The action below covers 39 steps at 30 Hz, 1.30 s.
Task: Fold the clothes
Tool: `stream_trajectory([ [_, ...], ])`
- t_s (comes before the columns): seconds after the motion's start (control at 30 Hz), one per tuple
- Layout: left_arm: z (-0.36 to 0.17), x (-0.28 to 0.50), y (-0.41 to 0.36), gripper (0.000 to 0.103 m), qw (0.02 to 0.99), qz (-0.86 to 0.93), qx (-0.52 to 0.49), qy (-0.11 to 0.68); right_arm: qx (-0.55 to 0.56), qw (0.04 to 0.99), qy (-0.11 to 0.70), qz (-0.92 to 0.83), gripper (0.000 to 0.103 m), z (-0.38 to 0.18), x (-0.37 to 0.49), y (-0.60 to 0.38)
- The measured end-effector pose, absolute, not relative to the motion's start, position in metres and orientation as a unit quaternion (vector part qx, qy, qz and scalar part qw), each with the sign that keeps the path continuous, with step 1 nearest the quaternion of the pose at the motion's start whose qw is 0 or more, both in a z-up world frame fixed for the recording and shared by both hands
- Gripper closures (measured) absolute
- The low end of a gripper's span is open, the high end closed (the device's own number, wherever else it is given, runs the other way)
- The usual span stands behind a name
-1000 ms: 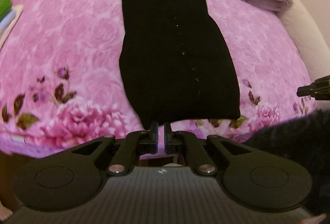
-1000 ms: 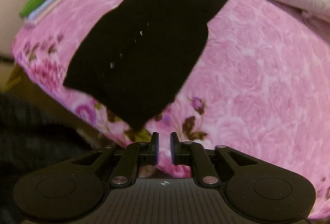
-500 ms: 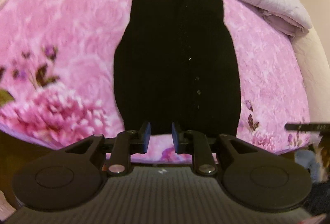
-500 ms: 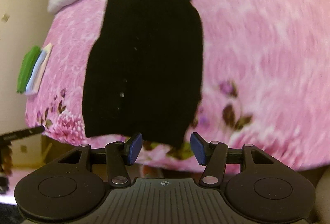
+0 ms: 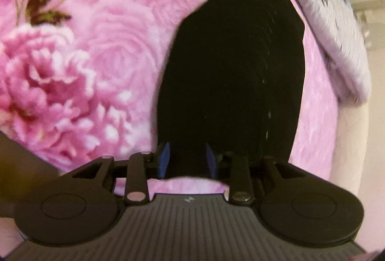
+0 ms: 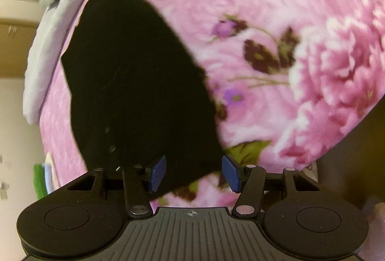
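A black garment point(image 5: 231, 73) lies flat on the pink floral blanket point(image 5: 101, 49), already narrowed to a long strip. Its long axis runs straight away from the person: the near hem sits at six o'clock by the bed's edge, and the far, stepped end points to twelve o'clock, toward the pale grey quilt point(image 5: 336, 40) bunched along the back.

The left gripper point(image 5: 187, 160) is down at the near hem with its jaws parted a moderate way. The hem's left portion shows between the blue pads point(image 5: 164, 160), but nothing is pinched. In its view the cloth stretches from six o'clock up to twelve, slightly to the right.

The right gripper point(image 6: 193, 173) is spread wider and also holds nothing. The hem's right corner sits between its pads point(image 6: 158, 170), nearer the left one, and the garment point(image 6: 134, 83) runs off toward eleven o'clock. So this gripper stands at the strip's right side, angled in.

Both tools look about equally near the hem, one at each corner. I would judge that the coming move is to close on those two corners and carry them toward twelve o'clock, along the long axis. The grippers should travel level with each other or the fold will skew. The pictures are blurred, so whether any pad already touches cloth I cannot tell.
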<state>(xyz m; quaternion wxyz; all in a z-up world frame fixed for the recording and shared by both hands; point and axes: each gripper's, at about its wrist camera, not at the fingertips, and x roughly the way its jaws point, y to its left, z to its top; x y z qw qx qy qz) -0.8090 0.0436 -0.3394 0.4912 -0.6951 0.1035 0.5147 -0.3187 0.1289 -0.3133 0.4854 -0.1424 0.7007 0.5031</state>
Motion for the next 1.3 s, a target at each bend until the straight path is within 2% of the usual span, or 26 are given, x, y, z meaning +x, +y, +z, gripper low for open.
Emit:
stream_trajectory([
  [0.2,-0.374,-0.813,0.032,0.074,0.461,0.503,-0.729,0.039,-0.111,0.494,0.697,0.508,0.047,-0.349,-0.319,0.124],
  [0.27,-0.38,-0.812,0.028,0.067,0.459,0.506,-0.73,0.01,-0.096,0.487,0.699,0.515,0.047,-0.352,-0.32,0.124],
  [0.4,-0.39,-0.808,0.027,0.07,0.461,0.491,-0.739,-0.027,-0.079,0.47,0.701,0.531,0.048,-0.354,-0.323,0.129],
  [0.43,-0.389,-0.804,0.029,0.075,0.471,0.485,-0.736,-0.024,-0.094,0.466,0.695,0.539,0.052,-0.352,-0.328,0.131],
  [0.47,-0.387,-0.799,0.033,0.093,0.485,0.479,-0.732,-0.01,-0.116,0.463,0.687,0.549,0.083,-0.35,-0.332,0.134],
  [0.5,-0.385,-0.793,0.039,0.103,0.503,0.469,-0.726,0.012,-0.137,0.459,0.679,0.557,0.088,-0.347,-0.337,0.138],
  [0.6,-0.356,-0.783,0.049,0.103,0.566,0.485,-0.663,0.071,-0.143,0.451,0.674,0.567,0.091,-0.329,-0.335,0.141],
  [0.7,-0.302,-0.794,0.037,0.103,0.618,0.497,-0.608,0.037,-0.121,0.436,0.657,0.603,0.092,-0.294,-0.325,0.132],
  [0.77,-0.275,-0.796,0.024,0.103,0.645,0.5,-0.575,0.052,-0.115,0.432,0.654,0.611,0.092,-0.282,-0.317,0.12],
  [0.83,-0.278,-0.796,0.011,0.103,0.637,0.51,-0.569,0.101,-0.118,0.434,0.672,0.589,0.092,-0.296,-0.31,0.108],
  [0.93,-0.318,-0.803,-0.002,0.103,0.572,0.523,-0.627,0.076,-0.112,0.448,0.703,0.541,0.091,-0.332,-0.304,0.101],
  [1.0,-0.334,-0.804,-0.004,0.096,0.546,0.528,-0.649,0.037,-0.125,0.456,0.695,0.541,0.091,-0.336,-0.31,0.105],
  [1.03,-0.341,-0.804,-0.005,0.083,0.533,0.53,-0.66,0.019,-0.133,0.458,0.691,0.543,0.091,-0.336,-0.312,0.107],
  [1.07,-0.345,-0.8,-0.001,0.073,0.531,0.537,-0.655,0.025,-0.142,0.46,0.687,0.544,0.086,-0.335,-0.314,0.109],
  [1.2,-0.367,-0.794,0.002,0.072,0.523,0.53,-0.666,0.037,-0.148,0.464,0.683,0.544,0.083,-0.334,-0.312,0.11],
  [1.23,-0.374,-0.794,0.003,0.07,0.52,0.524,-0.674,0.028,-0.144,0.463,0.684,0.545,0.077,-0.334,-0.311,0.109],
  [1.27,-0.379,-0.794,0.004,0.066,0.514,0.525,-0.678,0.019,-0.141,0.463,0.684,0.547,0.058,-0.334,-0.308,0.11],
  [1.3,-0.386,-0.794,0.005,0.065,0.505,0.527,-0.683,0.011,-0.141,0.464,0.682,0.547,0.048,-0.336,-0.308,0.11],
])
